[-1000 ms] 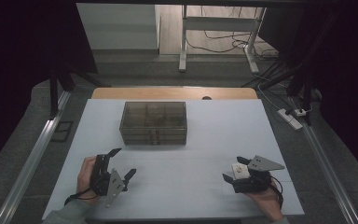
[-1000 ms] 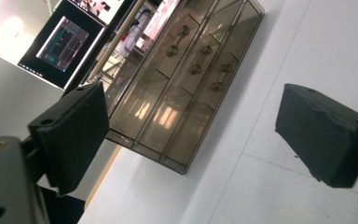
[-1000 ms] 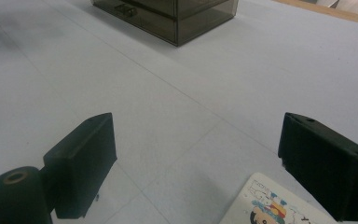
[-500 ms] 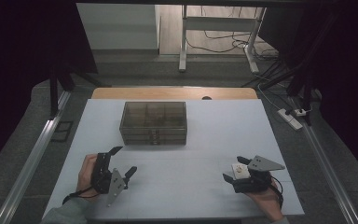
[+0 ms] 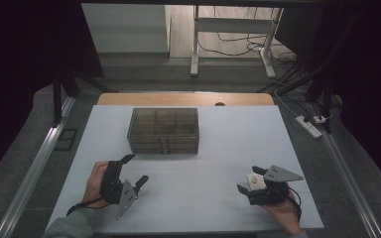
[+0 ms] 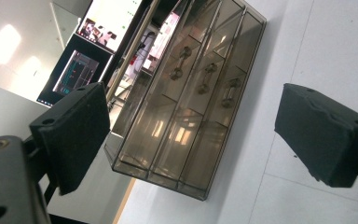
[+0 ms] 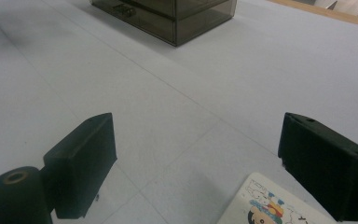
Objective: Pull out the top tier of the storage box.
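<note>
Card [image 7: 279,205]: I am seeing it lying flat on the surface [image 5: 218,148], just beside the right gripper [image 5: 252,179]; the right gripper view is showing its cartoon print.
Right gripper: I am holding its jaws apart, empty.
Left gripper [image 5: 135,170]: I am holding it open, resting near-left.
Drawer box [image 5: 163,130]: it is standing mid-surface; the left gripper view [image 6: 186,107] is showing three handles.

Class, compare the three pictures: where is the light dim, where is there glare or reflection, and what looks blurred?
High view: dim, with dark surroundings and the white table evenly lit. Left gripper view: bright and tilted, with reflections on the smoky drawer box; the jaws near the lens look soft. Right gripper view: the small printed card is sharp, and the top left corner is smeared.
</note>
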Demonstrator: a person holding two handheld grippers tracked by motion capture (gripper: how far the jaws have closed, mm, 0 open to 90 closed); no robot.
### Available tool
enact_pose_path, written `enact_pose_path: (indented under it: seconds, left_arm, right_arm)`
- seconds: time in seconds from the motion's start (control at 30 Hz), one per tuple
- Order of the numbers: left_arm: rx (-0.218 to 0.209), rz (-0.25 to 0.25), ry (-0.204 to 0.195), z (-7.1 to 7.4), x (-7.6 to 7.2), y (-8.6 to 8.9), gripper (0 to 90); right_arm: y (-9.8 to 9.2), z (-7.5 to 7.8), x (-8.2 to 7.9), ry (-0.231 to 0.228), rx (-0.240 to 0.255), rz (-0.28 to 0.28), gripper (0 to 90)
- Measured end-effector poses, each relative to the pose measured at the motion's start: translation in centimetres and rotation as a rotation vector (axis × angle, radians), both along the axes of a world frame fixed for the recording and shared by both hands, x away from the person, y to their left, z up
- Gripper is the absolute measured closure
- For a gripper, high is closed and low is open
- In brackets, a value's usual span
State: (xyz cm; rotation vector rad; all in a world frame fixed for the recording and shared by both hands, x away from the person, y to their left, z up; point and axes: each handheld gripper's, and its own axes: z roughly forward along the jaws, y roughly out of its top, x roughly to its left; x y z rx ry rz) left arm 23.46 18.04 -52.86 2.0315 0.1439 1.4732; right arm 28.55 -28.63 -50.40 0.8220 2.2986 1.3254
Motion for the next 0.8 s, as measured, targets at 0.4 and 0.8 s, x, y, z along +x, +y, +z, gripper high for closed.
enact_pose_path:
  seconds: [0.4,0.8]
  left_arm:
    - [-0.012,-0.016,0.006,0.0,0.6,-0.1,11.2]
    - [-0.012,-0.025,-0.007,0.0,1.2,-0.4,12.3]
  right_arm:
    - [0.0,-0.1,0.1,0.002,0.001,-0.001,10.9]
    - [0.0,-0.1,0.1,0.003,-0.002,-0.002,10.9]
